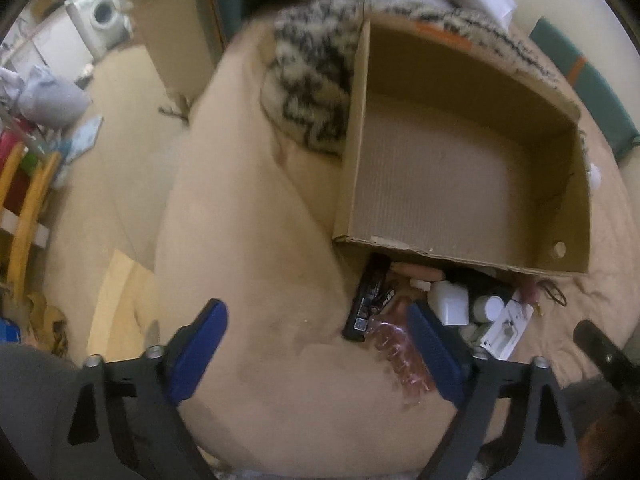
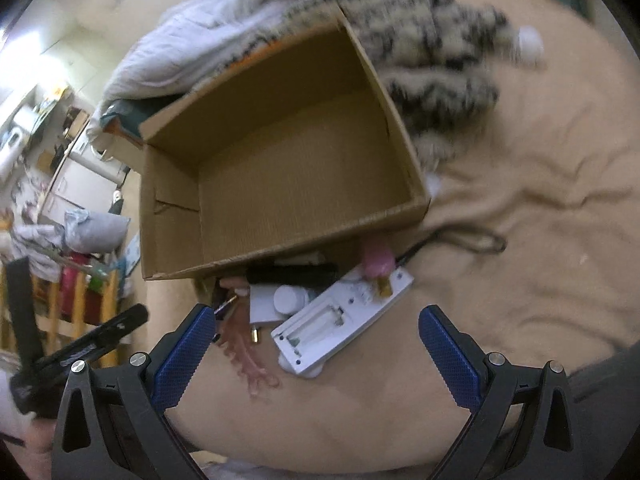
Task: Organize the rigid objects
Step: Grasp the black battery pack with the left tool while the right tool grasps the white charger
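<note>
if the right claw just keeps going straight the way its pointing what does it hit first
Probably the white rectangular plastic device with an open battery slot, lying on the beige blanket between the open right claw and the empty brown cardboard box. Depth is unclear.

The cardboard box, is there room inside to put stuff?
Yes. The cardboard box shows bare floor from wall to wall. The beige blanket right of it is bare too. It is crowded at the box's near wall, around the white battery case and pink hair claw.

My left gripper (image 1: 316,344) and right gripper (image 2: 316,344) match: black frames, silver screw heads, blue textured finger pads (image 2: 182,354).
</note>
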Demonstrator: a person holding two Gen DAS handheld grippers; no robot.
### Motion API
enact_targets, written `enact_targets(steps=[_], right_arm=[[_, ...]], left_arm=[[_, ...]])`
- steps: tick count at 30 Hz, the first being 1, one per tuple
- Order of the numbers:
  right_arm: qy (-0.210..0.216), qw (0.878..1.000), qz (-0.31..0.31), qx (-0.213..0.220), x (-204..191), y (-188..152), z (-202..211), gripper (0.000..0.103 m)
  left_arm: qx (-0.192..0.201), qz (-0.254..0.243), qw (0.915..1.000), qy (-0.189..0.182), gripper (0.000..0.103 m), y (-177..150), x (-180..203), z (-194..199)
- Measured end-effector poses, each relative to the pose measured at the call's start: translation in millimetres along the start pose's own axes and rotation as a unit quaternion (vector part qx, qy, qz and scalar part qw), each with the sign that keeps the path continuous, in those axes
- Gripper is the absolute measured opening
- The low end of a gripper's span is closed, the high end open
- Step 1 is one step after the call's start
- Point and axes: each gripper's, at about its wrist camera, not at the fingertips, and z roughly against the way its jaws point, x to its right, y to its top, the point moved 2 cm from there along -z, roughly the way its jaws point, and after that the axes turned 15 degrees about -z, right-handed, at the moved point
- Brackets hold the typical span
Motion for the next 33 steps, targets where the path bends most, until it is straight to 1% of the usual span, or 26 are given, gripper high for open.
enact_targets(steps=[1, 2, 4, 7, 11, 12, 13, 16, 18, 20, 21, 23, 24, 25, 26, 27, 29, 31, 32, 33], right_arm=[[0.001, 1.000, -0.011, -0.012, 3.2, 1.6, -5.4, 0.103], [0.001, 1.000, -0.018, -0.020, 5.5, 2.7, -8.9, 0.103], [-0.001, 0.999, -0.024, -0.026, 10.3, 4.2, -14.9, 0.103], [-0.004, 0.999, -0.036, -0.035, 17.1, 5.1, -20.5, 0.103], [-0.009, 0.998, -0.054, -0.045, 25.6, 5.2, -33.2, 0.103], [-0.010, 0.997, -0.059, -0.047, 28.2, 5.6, -35.0, 0.103], [-0.008, 0.997, -0.065, -0.049, 30.7, 7.1, -36.4, 0.103], [0.003, 0.994, -0.095, -0.061, 41.9, 12.2, -37.7, 0.102], [0.014, 0.988, -0.124, -0.085, 51.6, 13.0, -43.8, 0.084], [0.020, 0.983, -0.149, -0.108, 58.7, 10.9, -52.0, 0.079], [0.026, 0.980, -0.158, -0.116, 60.5, 10.2, -54.9, 0.074], [0.035, 0.978, -0.163, -0.124, 58.8, 10.0, -58.2, 0.069], [0.036, 0.978, -0.162, -0.124, 56.9, 10.4, -59.4, 0.068], [0.035, 0.979, -0.160, -0.122, 55.3, 10.0, -61.4, 0.068], [0.033, 0.979, -0.160, -0.121, 53.6, 10.7, -65.2, 0.068], [0.032, 0.979, -0.162, -0.122, 53.2, 11.3, -69.7, 0.067], [0.030, 0.978, -0.168, -0.123, 54.2, 11.3, -76.8, 0.063], [0.036, 0.976, -0.181, -0.114, 55.9, 10.4, -75.6, 0.061], [0.041, 0.975, -0.188, -0.110, 57.1, 9.5, -73.2, 0.055], [0.049, 0.974, -0.193, -0.107, 59.5, 8.6, -69.4, 0.040]], left_arm=[[-0.012, 0.000, 0.9999, -0.007, 0.080, 2.4, 0.1, -7.5], [-0.021, -0.001, 0.9997, -0.009, 0.078, 4.5, 1.4, -12.6], [-0.040, -0.010, 0.9991, -0.008, 0.070, 9.0, 3.9, -28.1], [-0.065, -0.005, 0.9978, -0.011, 0.058, 13.9, 5.9, -50.1], [-0.091, -0.004, 0.9957, -0.017, 0.056, 20.3, 7.4, -77.4], [-0.099, -0.003, 0.9948, -0.026, 0.054, 20.5, 8.8, -84.1], [-0.104, -0.004, 0.9940, -0.033, 0.050, 20.7, 10.6, -89.8], [-0.104, -0.005, 0.9935, -0.044, 0.049, 22.3, 15.2, -99.6], [-0.109, -0.017, 0.9928, -0.047, 0.048, 21.3, 21.4, -105.6], [-0.116, -0.036, 0.9920, -0.037, 0.046, 18.5, 28.5, -110.1], [-0.115, -0.045, 0.9920, -0.029, 0.046, 17.6, 31.5, -112.3], [-0.115, -0.045, 0.9921, -0.025, 0.044, 18.4, 32.4, -115.1], [-0.115, -0.045, 0.9921, -0.024, 0.041, 19.1, 33.7, -115.4], [-0.112, -0.048, 0.9923, -0.020, 0.032, 19.5, 34.0, -116.4], [-0.110, -0.049, 0.9926, -0.015, 0.026, 19.5, 33.6, -115.5], [-0.108, -0.048, 0.9929, -0.011, 0.018, 22.2, 34.4, -111.8], [-0.104, -0.038, 0.9937, -0.017, 0.017, 21.0, 30.9, -110.6], [-0.098, -0.025, 0.9946, -0.024, 0.017, 17.8, 24.4, -106.5], [-0.093, -0.020, 0.9952, -0.024, 0.017, 16.8, 21.3, -104.2], [-0.089, -0.017, 0.9956, -0.022, 0.017, 15.5, 18.0, -101.6]])
